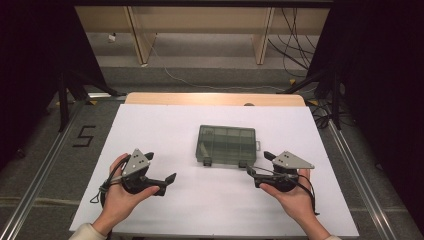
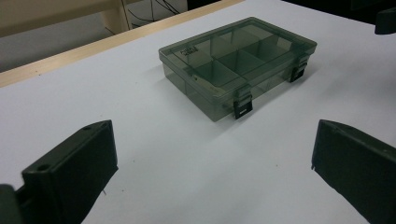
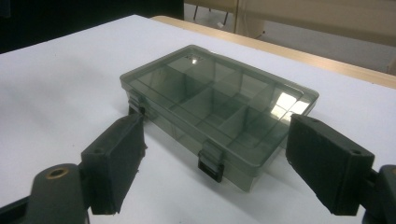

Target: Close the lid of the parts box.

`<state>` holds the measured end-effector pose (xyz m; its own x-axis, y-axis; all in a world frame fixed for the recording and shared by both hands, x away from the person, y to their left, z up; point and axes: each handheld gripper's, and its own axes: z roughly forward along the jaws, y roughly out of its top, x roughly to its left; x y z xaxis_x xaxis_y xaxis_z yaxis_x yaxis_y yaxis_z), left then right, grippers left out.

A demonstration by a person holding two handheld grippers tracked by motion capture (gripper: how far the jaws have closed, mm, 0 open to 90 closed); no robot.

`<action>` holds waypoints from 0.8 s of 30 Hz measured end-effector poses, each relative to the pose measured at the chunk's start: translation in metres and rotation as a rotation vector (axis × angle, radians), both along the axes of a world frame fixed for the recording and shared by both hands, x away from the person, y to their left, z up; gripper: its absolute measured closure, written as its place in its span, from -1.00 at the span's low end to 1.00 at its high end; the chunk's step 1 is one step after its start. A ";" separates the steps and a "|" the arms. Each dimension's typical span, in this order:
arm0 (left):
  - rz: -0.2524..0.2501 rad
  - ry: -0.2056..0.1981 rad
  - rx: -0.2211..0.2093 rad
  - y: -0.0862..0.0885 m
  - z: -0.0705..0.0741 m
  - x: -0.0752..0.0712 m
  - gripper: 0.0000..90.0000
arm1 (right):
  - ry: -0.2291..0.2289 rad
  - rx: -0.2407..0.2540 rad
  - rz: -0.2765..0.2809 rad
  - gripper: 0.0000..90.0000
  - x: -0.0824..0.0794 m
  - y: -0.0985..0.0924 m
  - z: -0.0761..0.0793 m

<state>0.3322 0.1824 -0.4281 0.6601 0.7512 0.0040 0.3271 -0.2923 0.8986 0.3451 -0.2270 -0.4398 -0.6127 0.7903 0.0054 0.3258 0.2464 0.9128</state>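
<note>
A shut, smoky translucent compartment box (image 1: pixel 226 145) lies on the white sheet in the middle of the table, with two dark latches on its near side. In the left gripper view the box (image 2: pixel 238 60) sits well ahead of the jaws. My left gripper (image 1: pixel 161 167) is held in a hand at the near left, open and empty, pointing toward the box; its wide-apart jaws frame bare sheet (image 2: pixel 212 163). My right gripper (image 1: pixel 259 163) is open close to the box's near right corner. In its own view the box (image 3: pixel 219 102) lies just beyond the spread jaws (image 3: pixel 219 158), which hold nothing.
The white sheet (image 1: pixel 150 130) covers most of the table, and a strip of wooden edge (image 1: pixel 215 98) shows at the far side. Beyond are wooden furniture legs, cables and stand legs on the floor. A "5" mark (image 1: pixel 84 135) lies on the floor at left.
</note>
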 end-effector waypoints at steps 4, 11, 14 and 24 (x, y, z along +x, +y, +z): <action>0.002 0.004 0.002 0.004 -0.001 -0.003 -1.00 | -0.007 0.004 0.001 -0.55 -0.003 -0.002 0.000; 0.002 0.001 -0.002 0.013 -0.003 -0.007 -1.00 | 0.013 0.001 0.005 -0.55 -0.011 -0.007 -0.001; 0.005 -0.001 0.002 0.016 -0.004 -0.009 -1.00 | 0.014 0.003 0.000 -0.55 -0.014 -0.010 -0.002; 0.008 0.001 0.009 0.020 -0.006 -0.012 -1.00 | 0.007 -0.002 -0.007 -0.55 -0.022 -0.016 -0.006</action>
<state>0.3202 0.2026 -0.4338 0.6543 0.7561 0.0100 0.3304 -0.2978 0.8956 0.3236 -0.2432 -0.4454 -0.6068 0.7948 0.0082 0.3337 0.2454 0.9102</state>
